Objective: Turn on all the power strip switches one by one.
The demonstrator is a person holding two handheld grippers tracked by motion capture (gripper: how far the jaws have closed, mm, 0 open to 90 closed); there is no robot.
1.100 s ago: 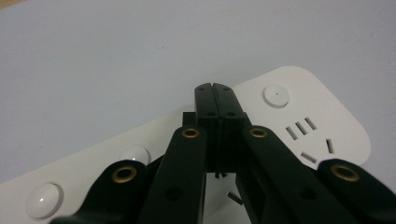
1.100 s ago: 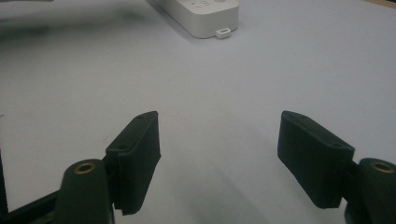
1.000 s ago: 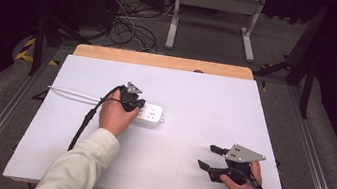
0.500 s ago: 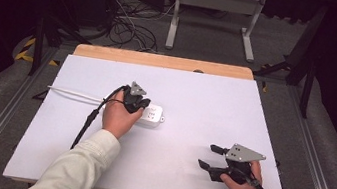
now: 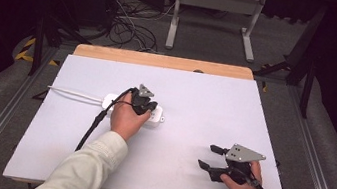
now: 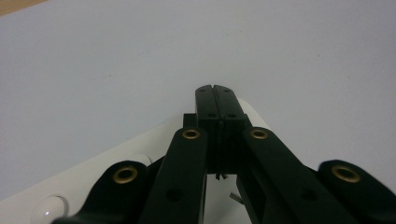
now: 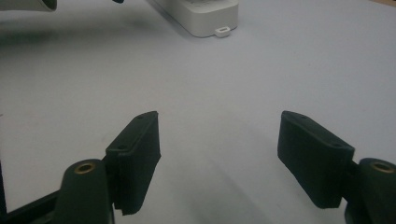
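My left gripper (image 5: pixel 147 105), its jaws pressed together on nothing, hovers over the white power strip (image 5: pixel 155 118) lying mid-table toward the left, while my right gripper (image 5: pixel 212 156) rests spread wide, near right, well apart.

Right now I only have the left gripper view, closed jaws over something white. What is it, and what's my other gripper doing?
Observer: It's a white power strip, lying flat with its white cord running off toward the table's left edge.
Operator: And the other gripper?
Observer: The right gripper sits near the table's front right corner, well apart from the strip.
Operator: Open or shut?
Observer: Open; the right gripper view shows bare white table between its jaws.
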